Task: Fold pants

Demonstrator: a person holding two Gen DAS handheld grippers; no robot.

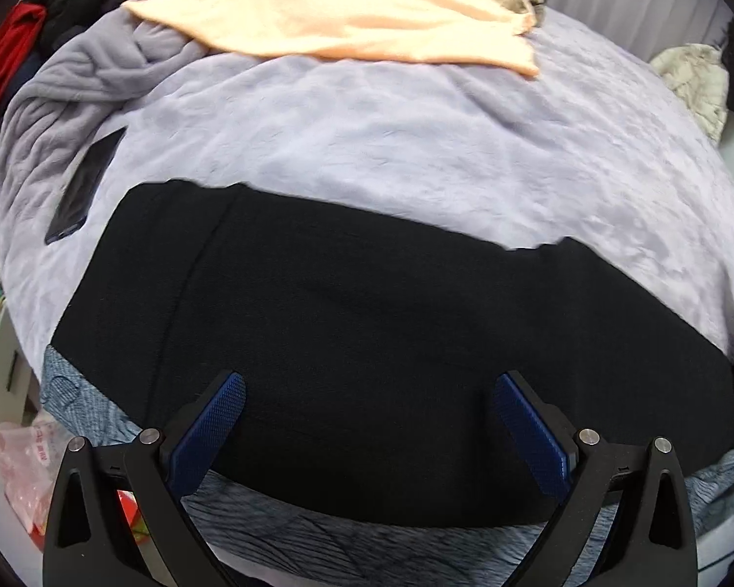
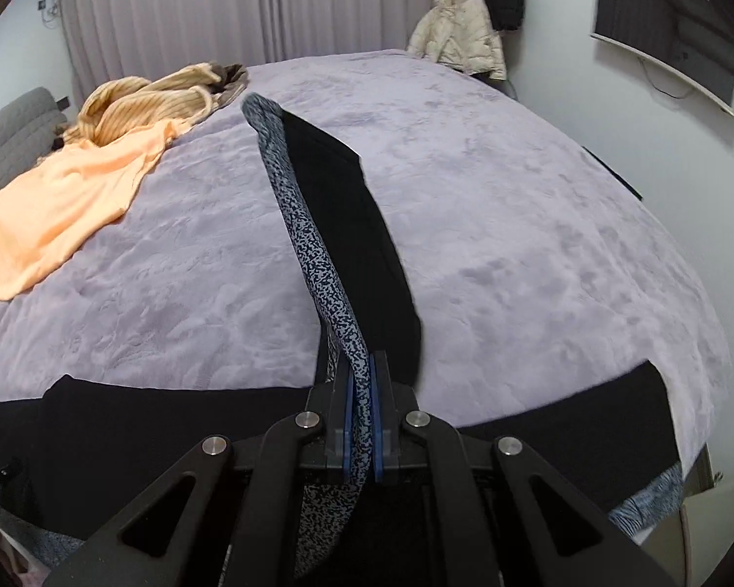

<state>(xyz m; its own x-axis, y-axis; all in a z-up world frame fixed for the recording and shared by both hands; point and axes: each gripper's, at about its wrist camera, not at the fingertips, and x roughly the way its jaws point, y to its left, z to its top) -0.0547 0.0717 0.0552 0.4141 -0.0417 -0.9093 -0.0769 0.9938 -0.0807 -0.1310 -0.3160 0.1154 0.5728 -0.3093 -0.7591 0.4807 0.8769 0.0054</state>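
The black pants (image 1: 367,332) lie flat across the near part of the lilac bed cover, with a grey speckled lining (image 1: 318,533) showing along the near edge. My left gripper (image 1: 367,391) is open just above the pants, touching nothing. My right gripper (image 2: 362,381) is shut on the speckled edge of the pants (image 2: 318,264) and holds a lifted strip that runs away across the bed. More of the black pants (image 2: 147,440) lie under that gripper.
An orange garment (image 1: 347,14) (image 2: 68,205) and a striped beige one (image 2: 147,98) lie at the far side of the bed. A dark phone (image 1: 83,186) lies on the bed cover at left. Clothes pile at far left (image 1: 10,68). A cream jacket (image 2: 460,29) hangs past the bed.
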